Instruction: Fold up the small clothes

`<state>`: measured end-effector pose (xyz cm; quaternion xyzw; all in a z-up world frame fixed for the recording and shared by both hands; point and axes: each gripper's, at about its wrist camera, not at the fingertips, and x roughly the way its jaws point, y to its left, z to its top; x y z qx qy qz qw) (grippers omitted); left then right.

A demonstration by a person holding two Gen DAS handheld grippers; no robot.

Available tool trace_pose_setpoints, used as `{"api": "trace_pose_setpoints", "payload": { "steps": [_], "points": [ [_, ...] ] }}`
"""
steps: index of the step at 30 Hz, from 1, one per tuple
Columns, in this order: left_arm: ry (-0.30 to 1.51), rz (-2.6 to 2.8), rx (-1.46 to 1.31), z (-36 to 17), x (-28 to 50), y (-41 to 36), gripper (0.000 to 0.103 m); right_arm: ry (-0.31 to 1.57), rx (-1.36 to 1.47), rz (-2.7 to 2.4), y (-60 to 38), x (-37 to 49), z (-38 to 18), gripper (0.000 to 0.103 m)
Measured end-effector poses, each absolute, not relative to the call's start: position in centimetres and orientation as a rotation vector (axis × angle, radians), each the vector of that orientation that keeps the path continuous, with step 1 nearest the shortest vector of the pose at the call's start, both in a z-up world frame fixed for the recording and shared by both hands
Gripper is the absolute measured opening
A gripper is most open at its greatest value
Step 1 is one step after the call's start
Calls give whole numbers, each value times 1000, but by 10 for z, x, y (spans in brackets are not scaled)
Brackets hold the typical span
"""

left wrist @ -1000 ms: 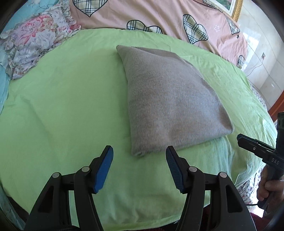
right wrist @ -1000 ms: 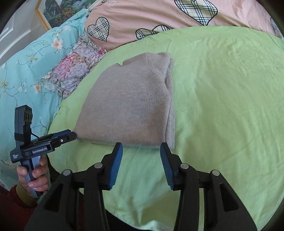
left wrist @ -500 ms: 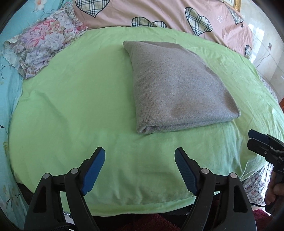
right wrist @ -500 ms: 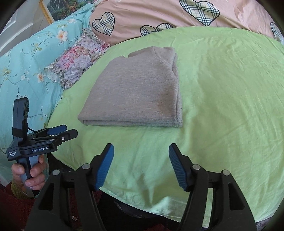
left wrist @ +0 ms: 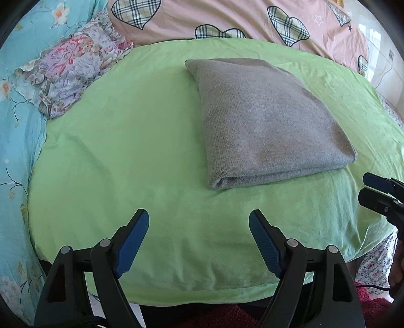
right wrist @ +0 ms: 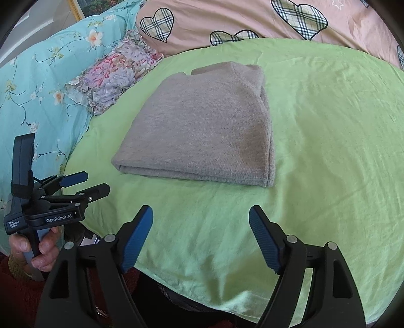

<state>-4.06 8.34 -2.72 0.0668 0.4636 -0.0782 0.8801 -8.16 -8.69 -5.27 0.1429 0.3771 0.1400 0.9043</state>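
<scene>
A grey knitted garment [left wrist: 265,118] lies folded into a flat rectangle on the green sheet [left wrist: 126,151]; it also shows in the right wrist view [right wrist: 204,128]. My left gripper [left wrist: 199,227] is open and empty, held back near the sheet's front edge, apart from the garment. It also shows at the left of the right wrist view [right wrist: 85,183]. My right gripper [right wrist: 200,222] is open and empty, short of the garment's near edge. Its tips show at the right edge of the left wrist view [left wrist: 366,186].
A floral ruffled cushion [left wrist: 68,75] lies at the back left on a turquoise flowered cover [right wrist: 38,88]. A pink quilt with plaid hearts [left wrist: 227,20] runs along the back. The green sheet drops off at its front edge [left wrist: 202,292].
Both grippers have pulled back from the garment toward the front edge, and their jaws have opened wider. The folded garment lies still.
</scene>
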Motion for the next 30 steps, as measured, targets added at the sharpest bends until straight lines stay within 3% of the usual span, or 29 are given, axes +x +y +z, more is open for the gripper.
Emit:
{"api": "trace_pose_setpoints", "payload": {
  "steps": [9,14,30],
  "points": [
    [927,-202,103,-1,-19,82,85,745,307,267,-102,-64,-37,80],
    [899,-197,123,12,-1,72,87,746,284,257,-105,-48,-24,90],
    [919,-122,212,-2,30,53,92,825,227,283,-88,10,-25,95]
  ]
}}
